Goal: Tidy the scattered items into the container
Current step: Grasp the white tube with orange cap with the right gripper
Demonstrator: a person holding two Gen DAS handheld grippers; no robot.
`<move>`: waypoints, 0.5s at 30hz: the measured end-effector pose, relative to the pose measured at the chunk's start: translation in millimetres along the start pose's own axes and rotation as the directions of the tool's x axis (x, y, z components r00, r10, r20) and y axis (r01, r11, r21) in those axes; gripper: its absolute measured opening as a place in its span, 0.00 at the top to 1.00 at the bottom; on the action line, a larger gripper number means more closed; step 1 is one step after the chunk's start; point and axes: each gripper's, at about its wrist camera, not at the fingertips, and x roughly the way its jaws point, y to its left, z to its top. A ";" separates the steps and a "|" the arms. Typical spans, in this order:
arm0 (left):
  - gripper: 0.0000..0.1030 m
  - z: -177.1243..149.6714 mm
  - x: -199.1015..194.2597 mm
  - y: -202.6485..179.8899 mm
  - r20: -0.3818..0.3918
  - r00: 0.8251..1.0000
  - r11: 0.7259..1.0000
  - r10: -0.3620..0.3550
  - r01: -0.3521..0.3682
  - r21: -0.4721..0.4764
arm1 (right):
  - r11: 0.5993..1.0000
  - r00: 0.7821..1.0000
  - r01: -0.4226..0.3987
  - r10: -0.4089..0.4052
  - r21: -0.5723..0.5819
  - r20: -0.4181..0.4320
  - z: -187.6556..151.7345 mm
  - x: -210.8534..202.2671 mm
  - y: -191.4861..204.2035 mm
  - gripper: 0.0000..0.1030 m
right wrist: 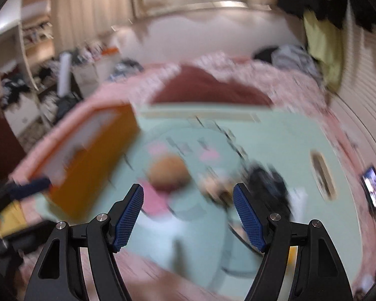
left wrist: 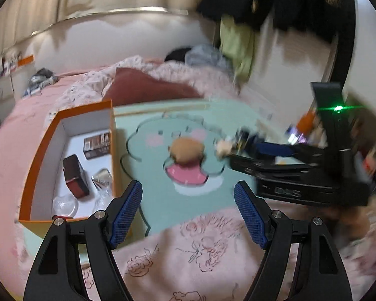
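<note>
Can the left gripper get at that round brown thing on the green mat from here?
Probably yes. The left gripper is open and empty, and the brown item lies straight ahead on bare green mat, with nothing between them.

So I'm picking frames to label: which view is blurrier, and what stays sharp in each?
Right wrist view: heavy motion smear, the orange box and brown round item only streaks; just the right tool is crisp. Left wrist view: sharper, the box's contents readable, though the right side is smeared; the left tool is crisp. Both bend towards the edges.
</note>
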 end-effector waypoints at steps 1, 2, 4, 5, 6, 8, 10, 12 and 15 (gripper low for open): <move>0.26 -2.0 9.1 -3.7 -0.043 0.999 1.000 0.010 -0.009 0.015 | 1.000 0.999 0.004 -0.004 0.001 -0.052 -9.9 5.0 -6.0 0.28; 0.26 -5.8 20.1 -7.9 -0.097 0.995 0.999 0.000 0.003 0.035 | 1.000 0.996 0.004 -0.005 -0.001 -0.090 -18.2 9.3 -10.1 0.28; 0.26 -14.8 35.1 -10.5 -0.167 0.985 0.998 -0.038 0.046 0.044 | 0.999 0.995 0.038 -0.041 -0.034 -0.087 -30.6 10.6 -9.4 0.27; 0.26 -18.2 40.1 -8.2 -0.186 0.981 0.998 -0.059 0.064 0.023 | 0.997 0.995 0.058 -0.062 -0.053 -0.081 -33.1 11.1 -7.0 0.27; 0.26 -19.6 43.8 -3.4 -0.199 0.977 0.996 -0.083 0.083 -0.007 | 0.995 0.993 0.072 -0.078 -0.070 -0.084 -33.5 13.0 -4.0 0.26; 0.25 -22.0 47.9 6.6 -0.209 0.968 0.990 -0.137 0.126 -0.066 | 0.993 0.993 0.076 -0.084 -0.095 -0.084 -33.2 16.8 1.4 0.26; 0.22 -23.5 48.1 11.0 -0.202 0.967 0.986 -0.157 0.140 -0.092 | 0.993 0.994 0.070 -0.078 -0.096 -0.082 -33.5 18.1 1.9 0.25; 0.22 -23.9 48.2 8.4 -0.202 0.968 0.987 -0.151 0.136 -0.084 | 0.993 0.994 0.069 -0.077 -0.095 -0.082 -34.3 18.6 1.1 0.25; 0.21 -23.5 47.4 6.5 -0.201 0.969 0.989 -0.141 0.129 -0.072 | 0.994 0.994 0.069 -0.076 -0.089 -0.075 -34.7 18.1 -0.1 0.26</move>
